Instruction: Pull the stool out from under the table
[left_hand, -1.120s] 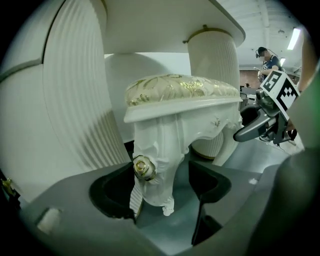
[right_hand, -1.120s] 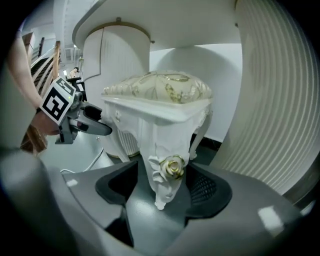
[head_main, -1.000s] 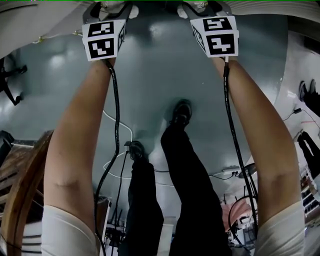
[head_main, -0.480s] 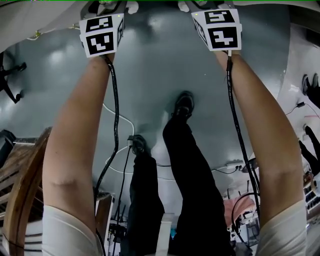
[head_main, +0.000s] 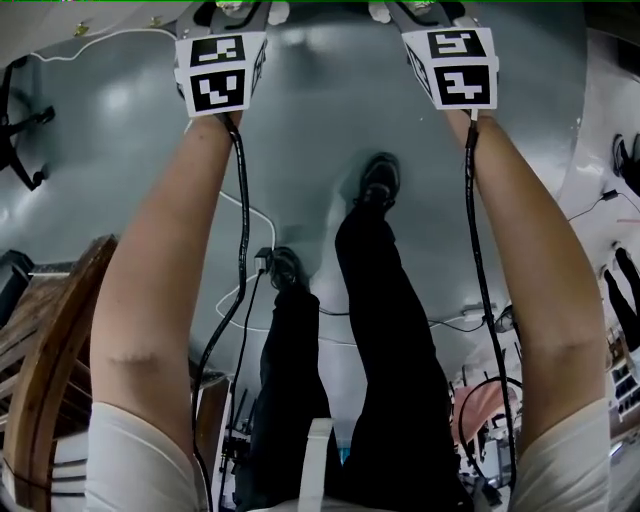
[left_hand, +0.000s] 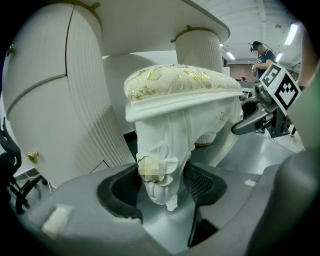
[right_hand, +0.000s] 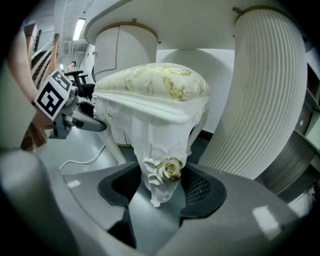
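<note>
Grey floor (head_main: 300, 130) | left gripper (left_hand: 161, 186) just closed on stool leg (left_hand: 165, 132) | right gripper (right_hand: 159, 189) clamps another

Glossy grey floor under ceiling strip lights

Beyond the left gripper (left_hand: 161, 177), up to its right, strip lights (left_hand: 291, 34) line the ceiling. Left of the right gripper (right_hand: 160, 182), a black office chair (right_hand: 80, 76) stands far off and a white cable (right_hand: 85, 161) trails over the grey floor (right_hand: 75, 142). A wooden chair (head_main: 60, 330) stands well behind the left gripper.
</note>
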